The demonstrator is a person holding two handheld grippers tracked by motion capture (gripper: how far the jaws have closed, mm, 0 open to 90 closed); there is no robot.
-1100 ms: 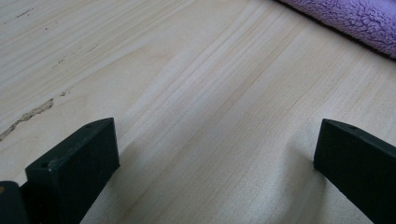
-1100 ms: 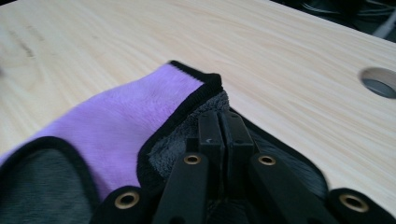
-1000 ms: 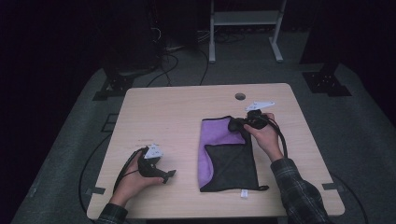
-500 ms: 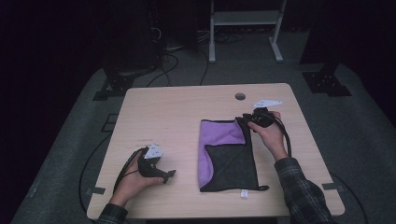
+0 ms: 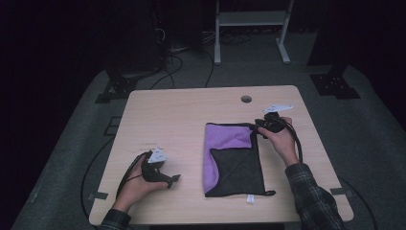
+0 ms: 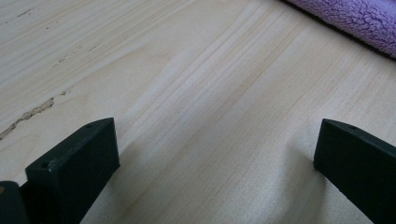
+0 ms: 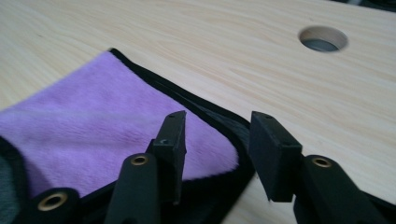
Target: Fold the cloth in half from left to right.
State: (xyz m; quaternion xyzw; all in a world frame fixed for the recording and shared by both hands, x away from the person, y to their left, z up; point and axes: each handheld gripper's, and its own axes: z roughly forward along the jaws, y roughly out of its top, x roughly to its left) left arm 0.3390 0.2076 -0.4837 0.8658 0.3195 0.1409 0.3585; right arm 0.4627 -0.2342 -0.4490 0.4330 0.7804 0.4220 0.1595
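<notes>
A folded cloth [image 5: 225,139], purple on one face and dark grey on the other with black edging, lies flat on the right half of the wooden table [image 5: 182,115]. My right gripper [image 5: 259,126] is at the cloth's far right corner. In the right gripper view the right gripper [image 7: 217,140] is open, its jaws straddling the black-edged corner of the cloth [image 7: 107,116] without pinching it. My left gripper [image 5: 169,181] rests on the table near the front left, apart from the cloth. In its own view the left gripper [image 6: 215,149] is wide open over bare wood, the cloth's purple edge [image 6: 355,18] farther off.
A round cable hole [image 5: 246,99] lies in the table behind the cloth, also seen as a cable hole [image 7: 323,38] beyond the right jaws. A small white tag [image 5: 249,199] sticks out of the cloth's near edge. Dark floor, cables and a white stand frame [image 5: 249,19] surround the table.
My right hand has drawn slightly right and back at the cloth's far corner, and the purple flap now lies flat. The left gripper has stayed put.
</notes>
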